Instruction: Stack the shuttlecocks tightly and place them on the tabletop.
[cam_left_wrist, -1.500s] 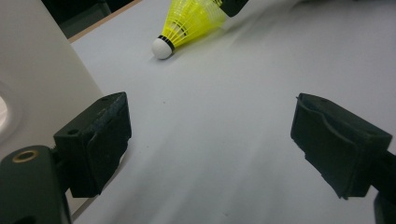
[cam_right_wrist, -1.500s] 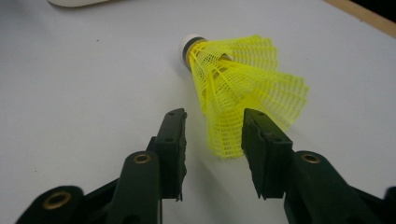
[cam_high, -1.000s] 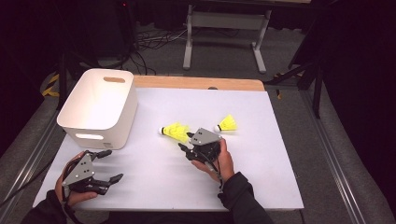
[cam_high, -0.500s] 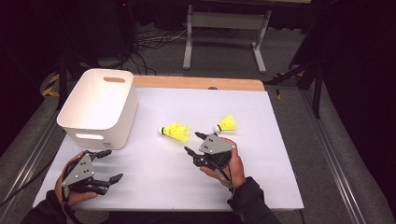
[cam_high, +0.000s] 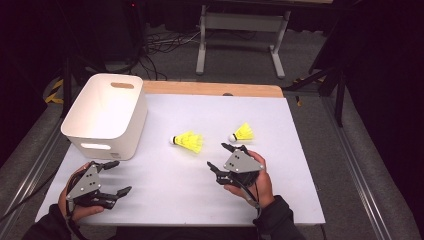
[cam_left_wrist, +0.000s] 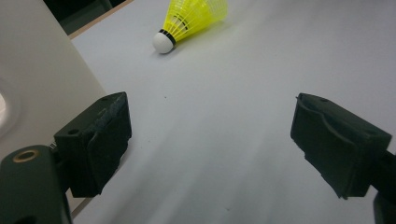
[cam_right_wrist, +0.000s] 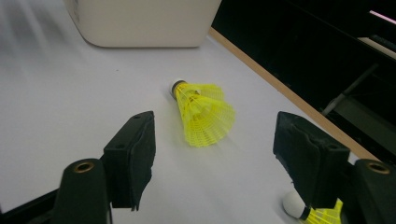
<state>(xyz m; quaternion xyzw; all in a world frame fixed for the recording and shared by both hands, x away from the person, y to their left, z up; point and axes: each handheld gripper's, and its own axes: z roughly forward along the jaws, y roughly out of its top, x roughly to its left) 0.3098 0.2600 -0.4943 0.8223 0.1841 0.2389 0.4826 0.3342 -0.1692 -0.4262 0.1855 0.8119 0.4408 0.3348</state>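
Backing away from the yellow feathered shuttlecock with a white cork tip (cam_high: 188, 141) lying on the white table top (cam_high: 165, 200), the right gripper (cam_high: 221, 157) has just been opening its jaws, nothing between them. Near the white plastic bin (cam_high: 107, 116), the left gripper (cam_high: 114, 176) rests spread and empty.

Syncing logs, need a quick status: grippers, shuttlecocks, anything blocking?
Left gripper open, empty. Right gripper jaws just opening, nothing between. Two shuttlecocks, near and far, lying on table. Bin left; nothing blocking.
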